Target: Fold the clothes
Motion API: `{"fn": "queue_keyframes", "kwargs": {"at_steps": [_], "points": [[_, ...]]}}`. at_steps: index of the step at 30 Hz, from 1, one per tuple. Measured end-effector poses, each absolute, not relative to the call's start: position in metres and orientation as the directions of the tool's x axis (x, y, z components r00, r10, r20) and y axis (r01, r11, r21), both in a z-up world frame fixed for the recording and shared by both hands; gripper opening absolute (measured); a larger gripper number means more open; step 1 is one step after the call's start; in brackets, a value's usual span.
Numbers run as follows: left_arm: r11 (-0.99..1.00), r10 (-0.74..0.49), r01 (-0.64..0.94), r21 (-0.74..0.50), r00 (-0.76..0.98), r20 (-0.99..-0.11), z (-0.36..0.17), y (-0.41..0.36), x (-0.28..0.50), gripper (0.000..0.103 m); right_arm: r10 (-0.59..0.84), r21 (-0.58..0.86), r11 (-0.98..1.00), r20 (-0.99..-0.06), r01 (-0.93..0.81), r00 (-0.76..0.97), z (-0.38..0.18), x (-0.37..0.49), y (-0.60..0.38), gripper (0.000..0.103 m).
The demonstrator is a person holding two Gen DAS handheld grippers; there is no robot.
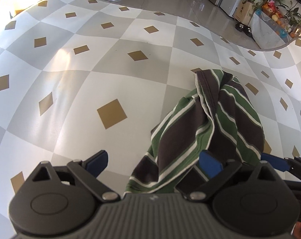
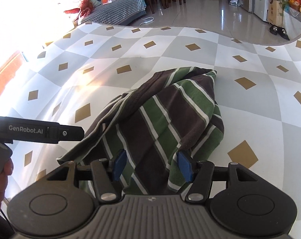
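Two grippers are mine. The left gripper (image 1: 153, 162) is spread wide, gripping nothing, pads clear of the striped garment (image 1: 208, 131) at lower right of its frame. The right gripper (image 2: 152, 166) clamps a bunched fold of that garment (image 2: 166, 117), which trails onto the checkered mat (image 2: 260, 109) mid-frame.

Shirt (image 2: 160, 115) on mat (image 2: 260, 103), bunched up, reaching forward from right gripper (image 2: 151, 165), one end between its jaws. Left gripper (image 1: 153, 163): shirt near its right jaw, bare mat ahead of left jaw. Floor (image 2: 206, 12) beyond mat, sofa (image 2: 114, 12) far left.
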State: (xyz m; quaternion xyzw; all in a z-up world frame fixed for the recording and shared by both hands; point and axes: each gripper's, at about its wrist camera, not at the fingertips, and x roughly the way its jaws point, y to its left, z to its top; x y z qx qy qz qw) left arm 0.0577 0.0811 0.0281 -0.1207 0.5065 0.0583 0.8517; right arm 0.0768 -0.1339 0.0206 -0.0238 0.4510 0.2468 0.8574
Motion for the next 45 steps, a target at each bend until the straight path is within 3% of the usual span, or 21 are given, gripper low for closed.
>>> {"fn": "queue_keyframes", "kwargs": {"at_steps": [11,31,33,36,38,41,45], "points": [[0.922,0.05,-0.362,-0.137,0.463,-0.885,0.025,0.103,0.067,0.103,0.509,0.352,0.851,-0.736,-0.391,0.446,0.013,0.093,-0.105,0.057],[0.917,0.078,-0.38,-0.125,0.476,-0.876,0.029,0.107,0.069,0.103,0.516,0.34,0.841,-0.737,-0.421,0.436,-0.003,0.097,-0.072,0.057],[0.921,0.085,-0.372,-0.115,0.48,-0.873,0.031,0.106,0.069,0.103,0.508,0.316,0.842,-0.736,-0.436,0.447,-0.004,0.095,-0.069,0.053],[0.925,0.09,-0.364,-0.107,0.486,-0.869,0.033,0.104,0.069,0.103,0.501,0.283,0.841,-0.728,-0.461,0.468,-0.005,0.092,-0.066,0.039],[0.928,0.095,-0.36,-0.101,0.489,-0.867,0.033,0.103,0.069,0.103,0.51,0.285,0.836,-0.719,-0.469,0.472,-0.003,0.09,-0.066,0.024],[0.931,0.1,-0.353,-0.095,0.495,-0.863,0.035,0.102,0.069,0.103,0.522,0.281,0.828,-0.702,-0.486,0.484,0.002,0.087,-0.067,0.015],[0.936,0.102,-0.341,-0.089,0.503,-0.858,0.037,0.098,0.069,0.103,0.53,0.277,0.824,-0.685,-0.495,0.5,0.01,0.086,-0.072,0.01]]}}
